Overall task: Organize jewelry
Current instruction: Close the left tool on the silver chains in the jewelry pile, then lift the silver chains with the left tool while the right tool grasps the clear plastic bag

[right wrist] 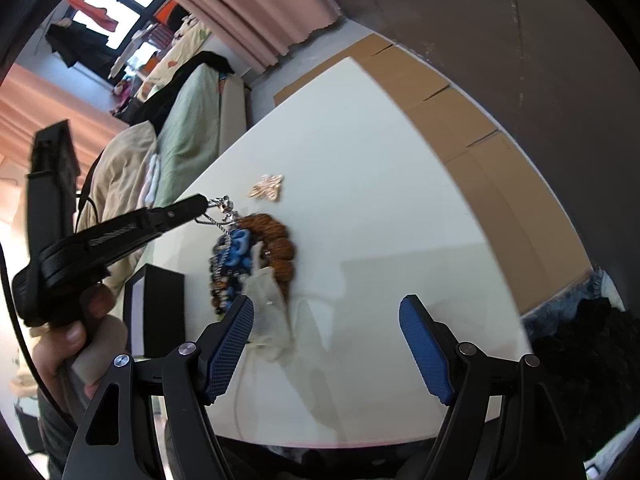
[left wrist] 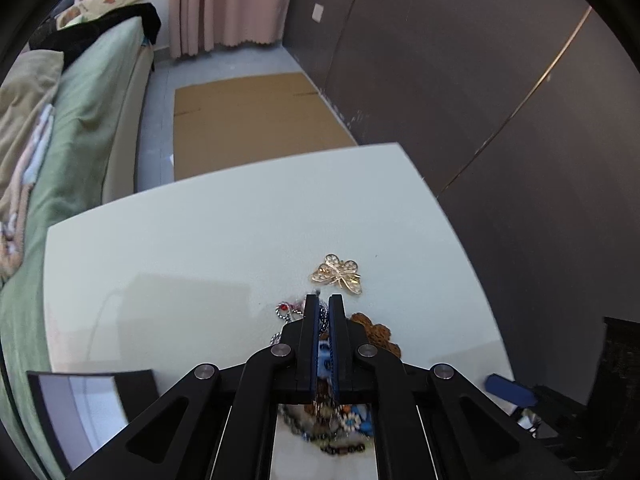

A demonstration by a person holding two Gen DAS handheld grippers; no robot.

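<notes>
Fingers of the left gripper (left wrist: 324, 304) pinch a silver chain (right wrist: 218, 210) lifted above the white worktop (left wrist: 200, 248). Right gripper (right wrist: 326, 344) fingers stand spread. A gold butterfly brooch (left wrist: 339, 273) lies nearby.

A glossy white rectangular table (left wrist: 200, 240) stood close to a dark grey panelled wall (left wrist: 460, 80) crossed by a thin metal strip. Beyond the table's far edge, flattened brown cardboard sheets (left wrist: 248, 120) lay on the pale grey floor (left wrist: 240, 60). Past its left edge ran a bed with a green sheet (left wrist: 88, 120), a beige blanket (left wrist: 24, 92) bunched on top. Pink pleated curtains (left wrist: 224, 4) hung at the far end, and daylight came through a dark-framed window (right wrist: 116, 12). A white wall switch (left wrist: 317, 12) sat on the grey wall.
</notes>
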